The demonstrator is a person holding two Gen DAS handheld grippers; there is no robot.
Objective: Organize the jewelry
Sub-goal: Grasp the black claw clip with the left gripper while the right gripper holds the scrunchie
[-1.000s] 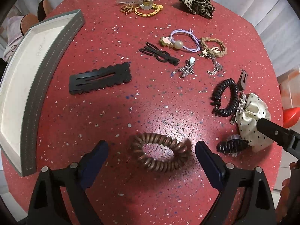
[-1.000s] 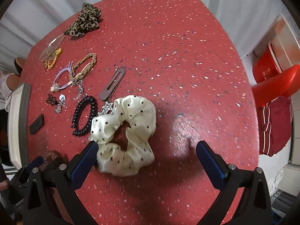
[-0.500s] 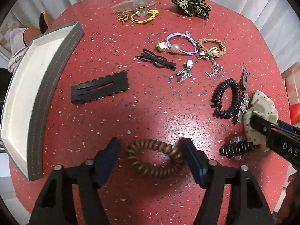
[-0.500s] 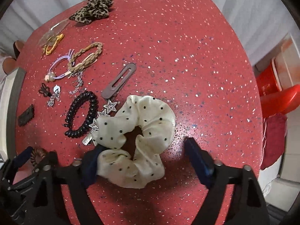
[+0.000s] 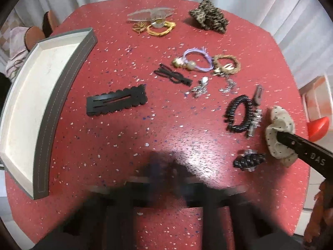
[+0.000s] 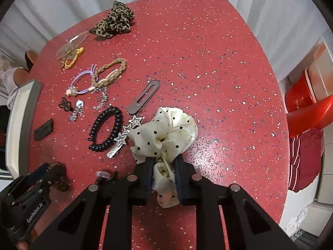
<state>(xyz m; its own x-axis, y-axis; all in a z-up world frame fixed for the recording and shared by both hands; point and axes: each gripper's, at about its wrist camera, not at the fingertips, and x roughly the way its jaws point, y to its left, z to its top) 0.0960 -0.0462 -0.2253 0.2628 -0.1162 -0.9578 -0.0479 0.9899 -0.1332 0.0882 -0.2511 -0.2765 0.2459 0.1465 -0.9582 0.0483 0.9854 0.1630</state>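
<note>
Polka-dot scrunchie (image 6: 164, 133) pinched between the closing right hand-held gripper (image 6: 163, 179) pads

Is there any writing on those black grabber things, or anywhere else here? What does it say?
"DAS": white letters on the right gripper, seen from the left camera; any further letters are cut off.
"GenRobot.AI": white lettering on the left gripper, seen from the right camera.
Nothing else carries readable writing.
</note>
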